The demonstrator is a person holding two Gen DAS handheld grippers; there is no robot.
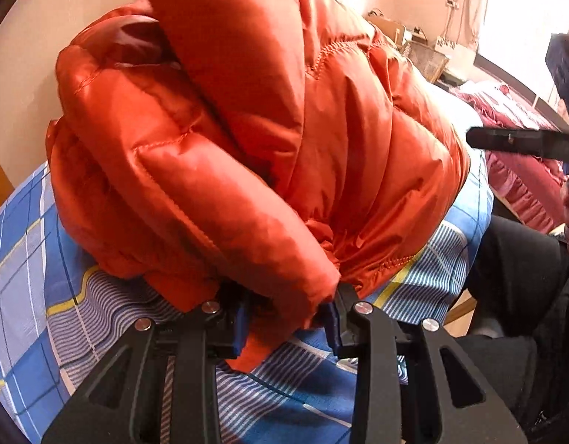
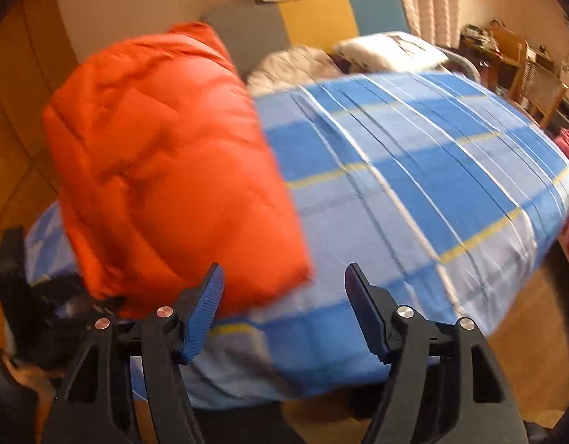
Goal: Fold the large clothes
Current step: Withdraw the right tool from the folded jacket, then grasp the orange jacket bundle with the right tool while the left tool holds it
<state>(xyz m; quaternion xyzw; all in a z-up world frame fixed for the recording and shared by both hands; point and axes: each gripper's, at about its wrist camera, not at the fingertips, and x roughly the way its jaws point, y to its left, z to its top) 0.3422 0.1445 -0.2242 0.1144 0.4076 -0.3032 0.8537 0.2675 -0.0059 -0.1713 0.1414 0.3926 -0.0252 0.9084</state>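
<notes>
Left gripper (image 1: 290, 327) pinches jacket (image 1: 247, 129); right gripper (image 2: 284, 310) empty.

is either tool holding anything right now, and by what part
The left tool grips the orange puffer jacket by a bunched edge nearest the camera. The right tool is open and holds nothing.

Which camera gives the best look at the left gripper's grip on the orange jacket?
The left wrist view: the left gripper pinches the orange jacket close up. The right wrist view shows the gripper dark, blurred, at the frame's left edge.

A home bedroom: a bed under a blue plaid sheet (image 2: 414, 170) fills the centre, curtains (image 2: 425, 0) and a wooden chair (image 2: 539, 88) upper right.
</notes>
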